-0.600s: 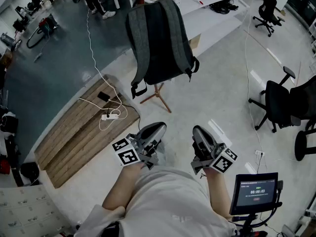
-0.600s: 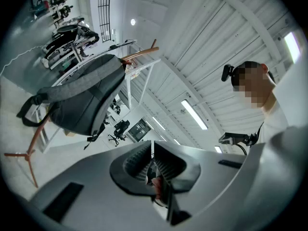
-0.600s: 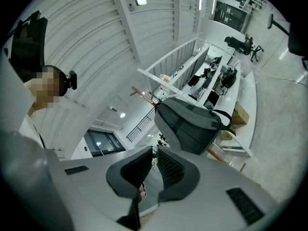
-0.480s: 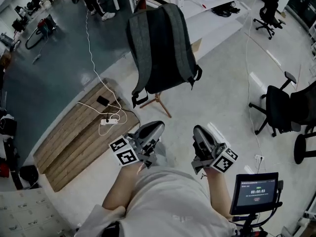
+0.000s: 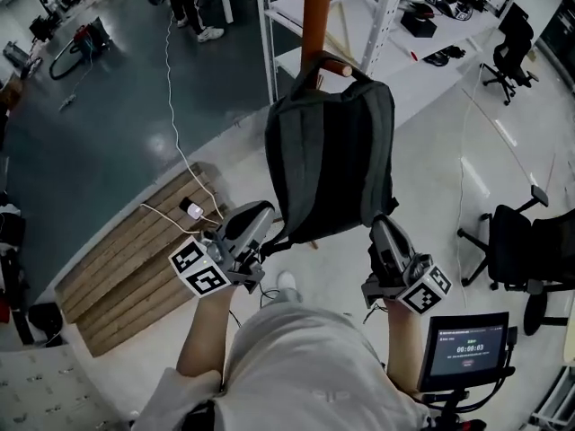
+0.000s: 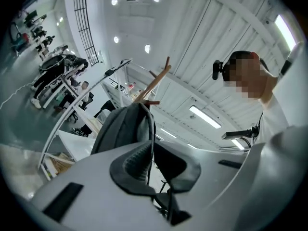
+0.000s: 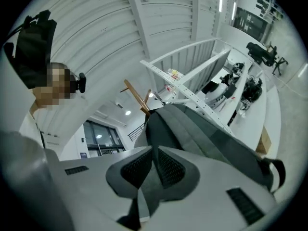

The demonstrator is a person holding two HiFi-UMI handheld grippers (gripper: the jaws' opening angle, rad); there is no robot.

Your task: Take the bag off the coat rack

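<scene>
A dark grey backpack [image 5: 332, 160] hangs by its top loop from a peg of the brown coat rack [image 5: 316, 7]. My left gripper [image 5: 260, 215] is at the bag's lower left corner, beside a dangling strap. My right gripper [image 5: 382, 227] is at the lower right corner. In the left gripper view the backpack [image 6: 120, 129] rises just past the shut left gripper [image 6: 153, 160], and a thin dark strap edge lines up with the seam. In the right gripper view the right gripper [image 7: 155, 165] is shut, with the backpack [image 7: 202, 134] close behind and the rack's pegs [image 7: 136, 96] above.
A wooden pallet [image 5: 135, 259] with a white power strip and cable [image 5: 193, 212] lies on the floor at the left. White shelving [image 5: 395, 25] stands behind the rack. A black office chair [image 5: 530, 250] and a small screen [image 5: 463, 348] are at the right.
The person has stepped closer, so the bag now fills the middle of the head view. Both grippers have risen from waist height to the bag's lower corners.
</scene>
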